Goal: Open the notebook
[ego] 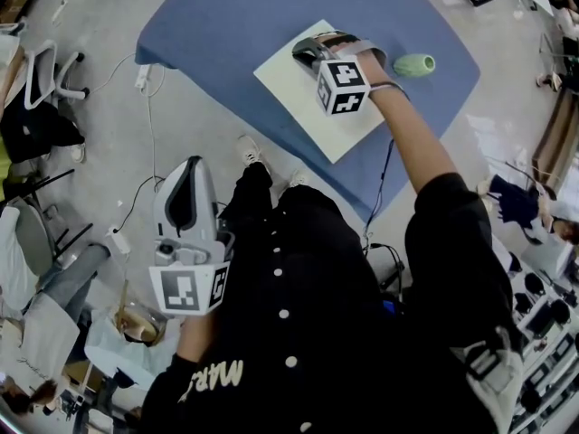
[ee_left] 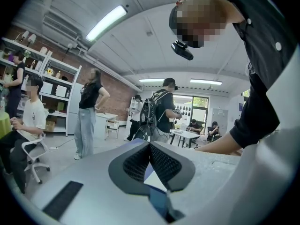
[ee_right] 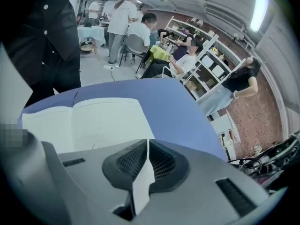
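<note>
The notebook (ego: pixel 294 93) lies open and flat on the blue table (ego: pixel 226 25), both white pages facing up. In the right gripper view its two pages (ee_right: pixel 93 121) spread out just ahead of the jaws. My right gripper (ego: pixel 308 51) hovers over the notebook's far part, tilted steeply down; its jaws (ee_right: pixel 147 142) meet at the tips, and only a white sliver of page shows through the slit behind them. My left gripper (ego: pixel 187 172) hangs off the table beside the person's left leg. Its jaws (ee_left: pixel 150 146) are shut on nothing.
A green oval object (ego: pixel 414 64) lies on the table right of the notebook. Cables and a power strip (ego: pixel 143 78) trail on the floor left of the table, near an office chair (ego: pixel 45 70). Several people (ee_left: pixel 89 111) stand and sit around the room.
</note>
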A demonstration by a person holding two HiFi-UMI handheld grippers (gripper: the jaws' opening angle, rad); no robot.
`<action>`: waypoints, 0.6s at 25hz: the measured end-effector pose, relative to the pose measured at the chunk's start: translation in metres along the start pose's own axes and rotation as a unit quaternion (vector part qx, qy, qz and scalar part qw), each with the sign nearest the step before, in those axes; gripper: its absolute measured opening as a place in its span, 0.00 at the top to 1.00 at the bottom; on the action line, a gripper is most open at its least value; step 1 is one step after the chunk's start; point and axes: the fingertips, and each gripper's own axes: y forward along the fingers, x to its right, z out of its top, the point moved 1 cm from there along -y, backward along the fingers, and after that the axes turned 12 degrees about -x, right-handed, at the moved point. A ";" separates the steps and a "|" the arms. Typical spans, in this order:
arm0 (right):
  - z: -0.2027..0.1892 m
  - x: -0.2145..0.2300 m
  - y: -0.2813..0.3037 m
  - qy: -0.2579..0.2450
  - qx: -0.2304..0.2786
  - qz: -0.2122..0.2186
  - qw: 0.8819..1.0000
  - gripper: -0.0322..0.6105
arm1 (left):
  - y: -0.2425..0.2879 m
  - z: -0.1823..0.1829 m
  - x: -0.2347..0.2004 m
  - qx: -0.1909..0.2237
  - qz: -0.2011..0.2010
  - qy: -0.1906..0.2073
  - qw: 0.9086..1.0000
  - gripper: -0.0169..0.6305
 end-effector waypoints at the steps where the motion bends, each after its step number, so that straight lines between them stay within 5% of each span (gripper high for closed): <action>1: 0.001 -0.001 0.004 0.002 -0.001 0.002 1.000 0.92 | 0.001 -0.002 -0.003 -0.001 -0.001 0.000 1.000 0.97; 7: 0.004 0.008 -0.007 0.041 0.011 -0.008 0.999 0.92 | 0.010 0.000 -0.006 0.002 -0.013 0.004 1.000 0.97; 10: 0.004 0.028 -0.047 0.140 0.044 -0.030 0.989 0.94 | 0.011 0.011 -0.003 0.010 -0.019 0.010 1.000 0.97; 12: 0.000 0.041 -0.084 0.234 0.080 -0.047 0.968 0.94 | 0.012 0.019 0.000 0.017 -0.024 0.015 0.999 0.97; 15: -0.004 0.057 -0.151 0.356 0.148 -0.082 0.919 0.94 | 0.016 0.032 0.005 0.030 -0.035 0.025 0.999 0.97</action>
